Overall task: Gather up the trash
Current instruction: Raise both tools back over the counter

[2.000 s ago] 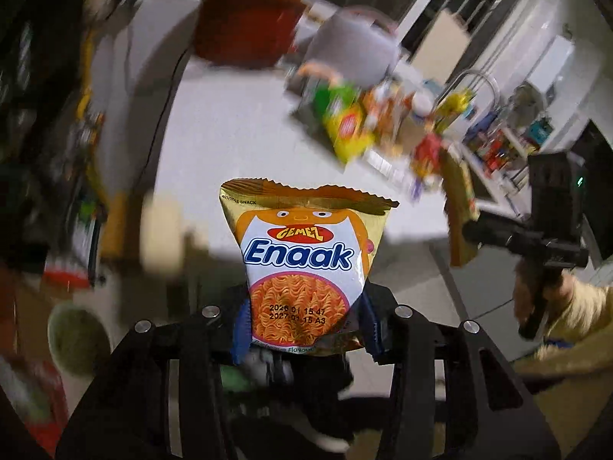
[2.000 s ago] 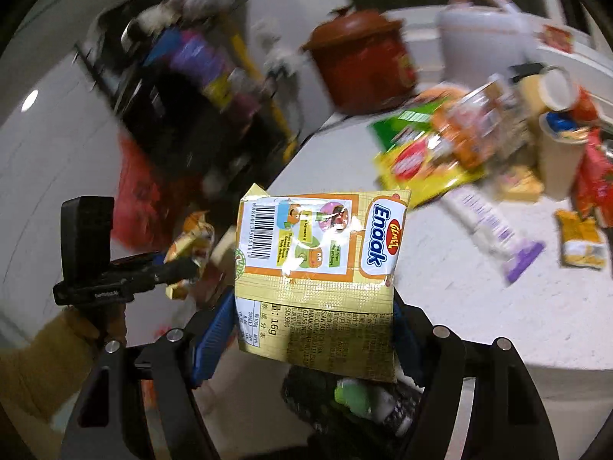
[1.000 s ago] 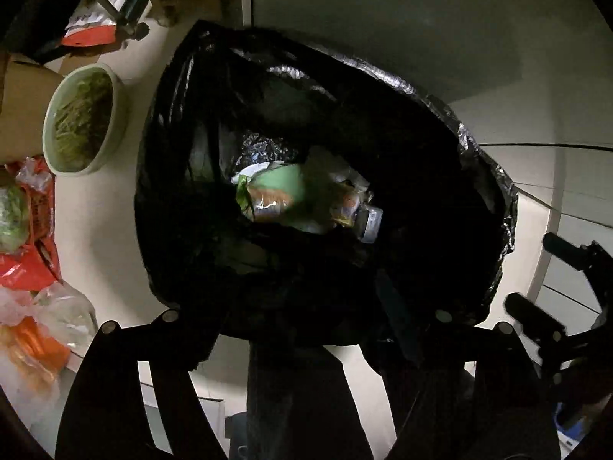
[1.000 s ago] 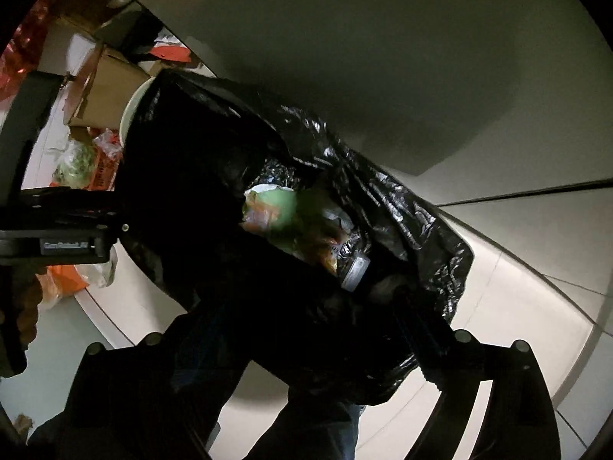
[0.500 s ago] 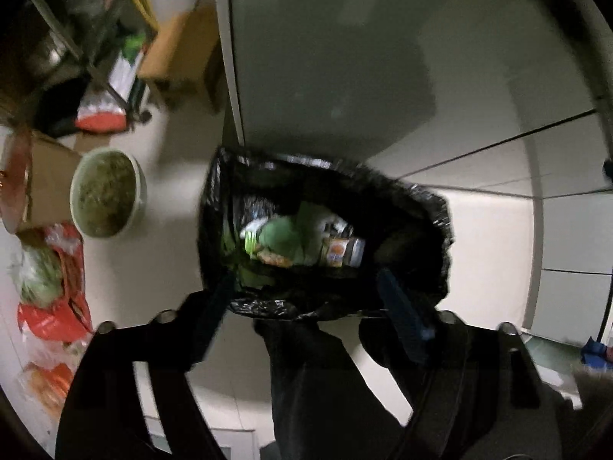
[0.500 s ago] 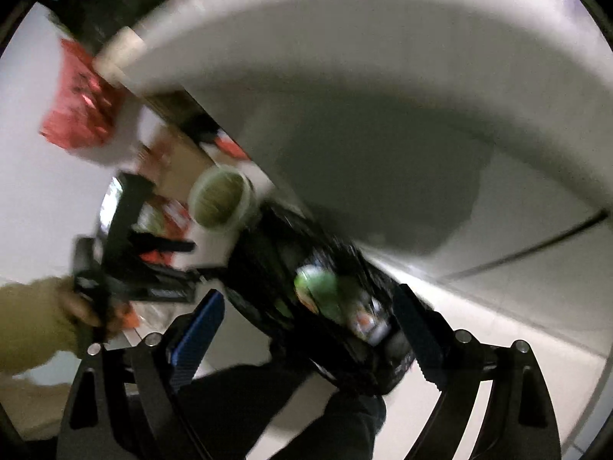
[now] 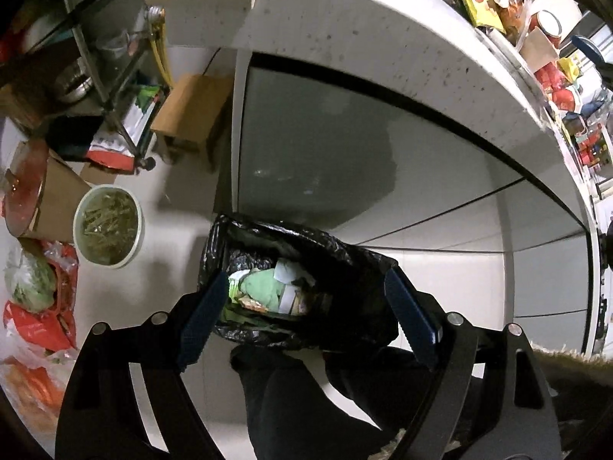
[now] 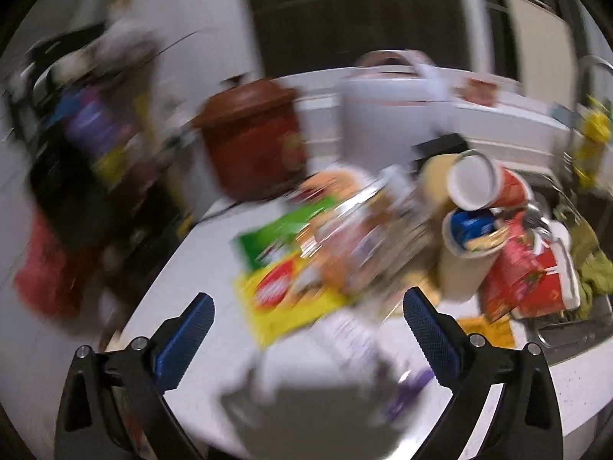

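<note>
The left gripper [image 7: 306, 314] is spread wide and holds nothing; it looks down at a bin lined with a black plastic trash bag [image 7: 345, 245] that stands on the pale floor, close against the grey cabinet front [image 7: 325, 145] of the counter. Between the blue pads [image 7: 201, 316] one sees inside the bag a pile of trash: a crumpled light green wrapper [image 7: 262, 287], white paper pieces and some orange packets. To the left of the bag, on the floor, stands a round white bowl with green vegetable strips [image 7: 108, 226], and further left a brown cardboard box [image 7: 57, 199] and red plastic bags [image 7: 34, 318]. The dark trouser legs of the person show at the near edge.

The right gripper [image 8: 308, 324] is also open and empty. Its view is much blurred. It faces the white countertop [image 8: 199, 268], where a heap of trash lies: a yellow snack packet with a red oval logo [image 8: 283, 299] just ahead, a green packet [image 8: 283, 230] behind it, and to the right a white paper cup lying on its side [image 8: 473, 182], a red crushed carton [image 8: 525, 276] and a small orange sachet [image 8: 486, 331]. Far on the counter stand a dark red round cooker pot with lid [image 8: 253, 134] and a white rice cooker [image 8: 394, 115].
</note>
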Motion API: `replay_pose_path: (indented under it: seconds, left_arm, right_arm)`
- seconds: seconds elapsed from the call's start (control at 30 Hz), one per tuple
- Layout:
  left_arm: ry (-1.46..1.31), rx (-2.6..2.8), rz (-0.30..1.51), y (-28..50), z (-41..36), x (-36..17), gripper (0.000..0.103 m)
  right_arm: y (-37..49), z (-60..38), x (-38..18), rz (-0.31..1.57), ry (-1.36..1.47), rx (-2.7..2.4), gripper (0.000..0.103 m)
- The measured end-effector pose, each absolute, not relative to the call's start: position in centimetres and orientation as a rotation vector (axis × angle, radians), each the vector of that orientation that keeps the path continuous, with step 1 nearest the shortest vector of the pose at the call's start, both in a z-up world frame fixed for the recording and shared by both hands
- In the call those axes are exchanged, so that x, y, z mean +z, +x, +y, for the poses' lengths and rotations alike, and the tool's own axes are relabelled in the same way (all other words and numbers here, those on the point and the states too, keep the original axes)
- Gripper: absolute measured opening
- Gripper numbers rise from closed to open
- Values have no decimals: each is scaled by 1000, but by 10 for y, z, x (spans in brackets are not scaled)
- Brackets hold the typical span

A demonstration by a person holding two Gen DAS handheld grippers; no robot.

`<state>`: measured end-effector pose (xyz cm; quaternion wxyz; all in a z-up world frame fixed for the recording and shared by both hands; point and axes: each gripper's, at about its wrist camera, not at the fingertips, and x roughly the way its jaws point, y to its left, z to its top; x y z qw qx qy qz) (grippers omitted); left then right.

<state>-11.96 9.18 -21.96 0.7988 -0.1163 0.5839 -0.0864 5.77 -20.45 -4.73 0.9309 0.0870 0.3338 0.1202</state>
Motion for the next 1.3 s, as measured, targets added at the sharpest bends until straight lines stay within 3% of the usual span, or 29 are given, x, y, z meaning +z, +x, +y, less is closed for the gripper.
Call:
replay_pose_path:
  seconds: [0.3,0.37,0.4,0.43,0.53,0.93,1.17,1.3]
  left_arm:
    - [-244,-182,1227,-125,97,-207,82]
    - [-249,-194,1206,-124,96,-198,82]
    - [-253,-200,1197,-123,96,-194,82]
    - [-259,-208,1186,-121,95,-190,82]
    - [-269,-243,1137,-111,90,-172,82]
    - [-213,-447,892,7,13,-84,82]
    - [114,-518,802,78,-87,-54,82]
    - [324,-493,795,103,-120,-62,82]
  right_arm:
    - [125,-205,-86,742,267,61,95]
    - [127,-208,-90,739,301,92,66]
    - [127,-214,-93,750,355,144,40]
    - [124,-217,-93,757,390,174,23]
    - [112,-221,-85,744,401,213,8]
    - [30,-262,-28,609,458,345,5]
    - [-9,-293,-16,568,484,336,5]
    - [-30,-317,-4,510,483,288,5]
